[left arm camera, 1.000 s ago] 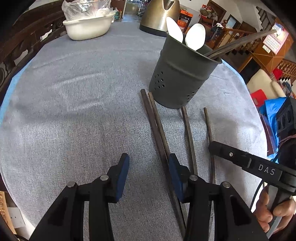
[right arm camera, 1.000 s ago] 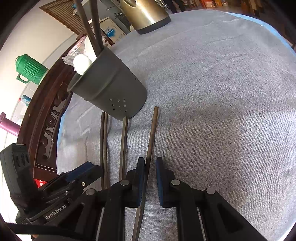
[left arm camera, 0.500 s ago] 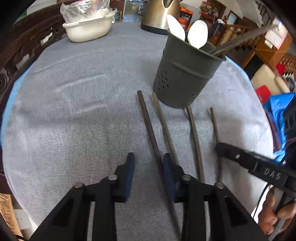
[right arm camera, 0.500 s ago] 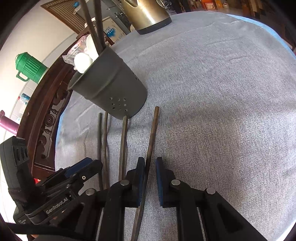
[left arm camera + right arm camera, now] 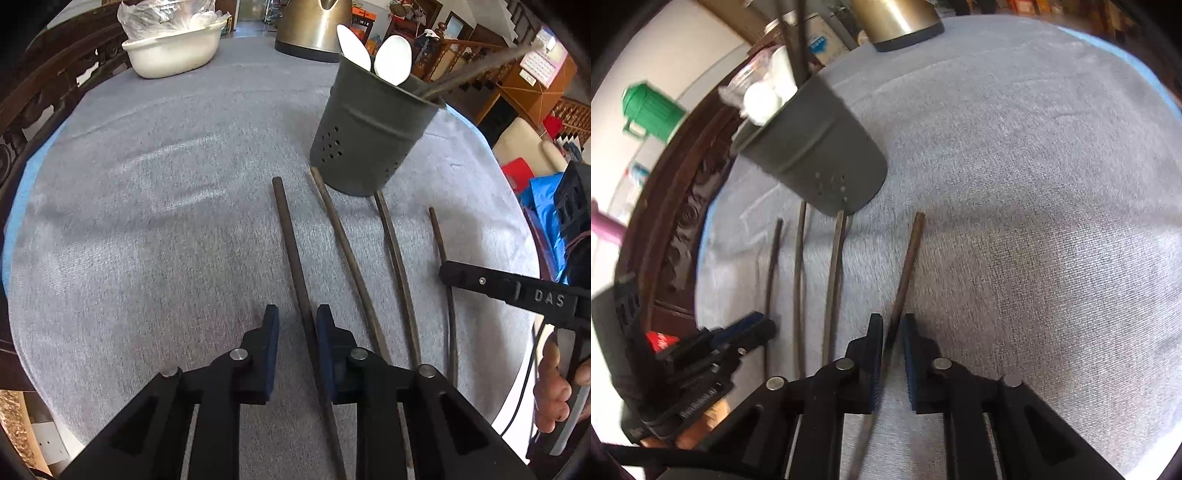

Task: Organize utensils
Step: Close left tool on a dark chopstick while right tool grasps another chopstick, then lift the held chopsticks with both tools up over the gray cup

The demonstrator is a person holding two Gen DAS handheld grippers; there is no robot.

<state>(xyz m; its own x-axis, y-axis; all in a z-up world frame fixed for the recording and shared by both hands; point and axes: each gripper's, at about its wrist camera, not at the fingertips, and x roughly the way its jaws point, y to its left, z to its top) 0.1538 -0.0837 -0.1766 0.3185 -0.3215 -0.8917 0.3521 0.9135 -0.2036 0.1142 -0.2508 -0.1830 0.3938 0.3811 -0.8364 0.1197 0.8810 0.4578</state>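
Both grippers straddle chopsticks. Left gripper (image 5: pixel 294 325) closing around leftmost dark wooden chopstick (image 5: pixel 291 251), not yet clamped; right gripper (image 5: pixel 891 332) clenched on rightmost brown chopstick (image 5: pixel 907 269), presumably bound for grey perforated holder (image 5: pixel 369 136).

My left gripper (image 5: pixel 294 328) is closing around the leftmost chopstick (image 5: pixel 291 247), which runs between the blue pads; only the right pad looks to touch it. Three more chopsticks (image 5: pixel 351 266) lie to its right on the grey cloth (image 5: pixel 147 221), fanned below the holder (image 5: pixel 369 129), which has white spoons (image 5: pixel 391 61) inside. My right gripper (image 5: pixel 509 290) sits over the far-right stick. A bowl (image 5: pixel 173 53) and kettle (image 5: pixel 314 26) stand behind.
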